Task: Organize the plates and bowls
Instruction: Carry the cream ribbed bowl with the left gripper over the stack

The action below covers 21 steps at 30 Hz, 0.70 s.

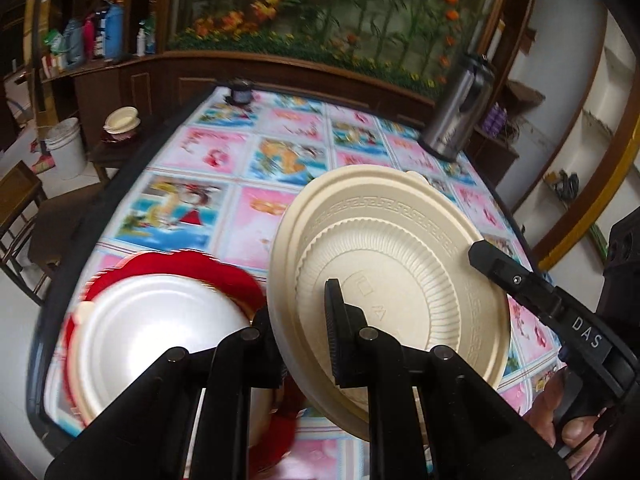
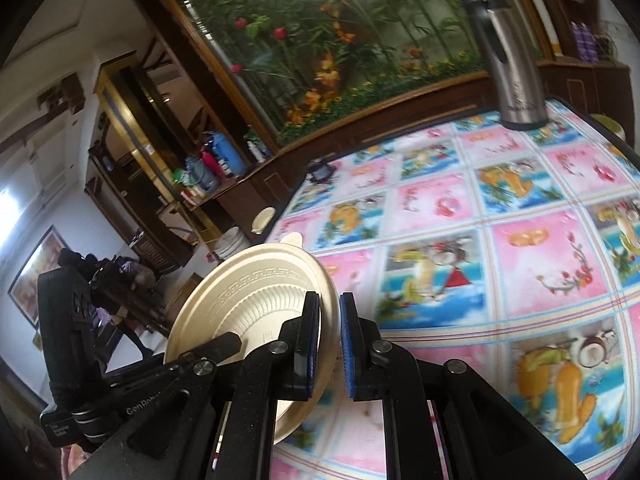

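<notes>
Claws grip one round, ribbed cream plate (image 1: 400, 280) — left claw (image 1: 304, 340), right claw (image 2: 330, 344) — both clenched on its rim.

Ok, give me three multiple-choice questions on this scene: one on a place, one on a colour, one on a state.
1. Where does the steel flask stand?
A. On the table's far side
B. On the floor
C. On the red plate

2. What colour is the plate under the white bowl?
A. Blue
B. Red
C. Green

3. How is the cream plate?
A. Flat on the table
B. Under the flask
C. Held up, tilted

Answers:
1 A: the flask stands upright on the table, beyond the plates.
2 B: a red plate shows around the white bowl.
3 C: the cream plate tilts steeply above the cloth, with the left fingers clamped on its rim.
</notes>
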Each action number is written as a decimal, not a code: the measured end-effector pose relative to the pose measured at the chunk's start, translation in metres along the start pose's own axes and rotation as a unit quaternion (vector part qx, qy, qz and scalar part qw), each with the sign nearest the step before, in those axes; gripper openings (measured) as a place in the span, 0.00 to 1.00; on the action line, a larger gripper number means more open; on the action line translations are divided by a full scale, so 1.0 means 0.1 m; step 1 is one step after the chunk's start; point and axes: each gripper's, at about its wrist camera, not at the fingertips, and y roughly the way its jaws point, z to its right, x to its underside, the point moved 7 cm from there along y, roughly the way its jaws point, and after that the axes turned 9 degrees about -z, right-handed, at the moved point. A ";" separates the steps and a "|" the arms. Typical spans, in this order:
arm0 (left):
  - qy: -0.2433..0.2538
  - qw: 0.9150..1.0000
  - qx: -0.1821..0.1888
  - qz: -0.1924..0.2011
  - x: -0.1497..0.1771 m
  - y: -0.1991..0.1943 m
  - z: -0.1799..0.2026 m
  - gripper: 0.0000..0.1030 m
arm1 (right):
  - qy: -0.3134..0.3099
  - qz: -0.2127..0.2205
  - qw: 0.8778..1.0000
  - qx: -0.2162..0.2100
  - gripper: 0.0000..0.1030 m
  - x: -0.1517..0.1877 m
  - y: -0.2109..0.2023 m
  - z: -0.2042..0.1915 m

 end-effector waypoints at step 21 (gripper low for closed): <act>-0.102 0.992 -0.037 0.064 0.15 -0.60 -1.19 0.13 | -0.099 -0.041 0.993 -0.041 0.10 0.19 0.51 -1.38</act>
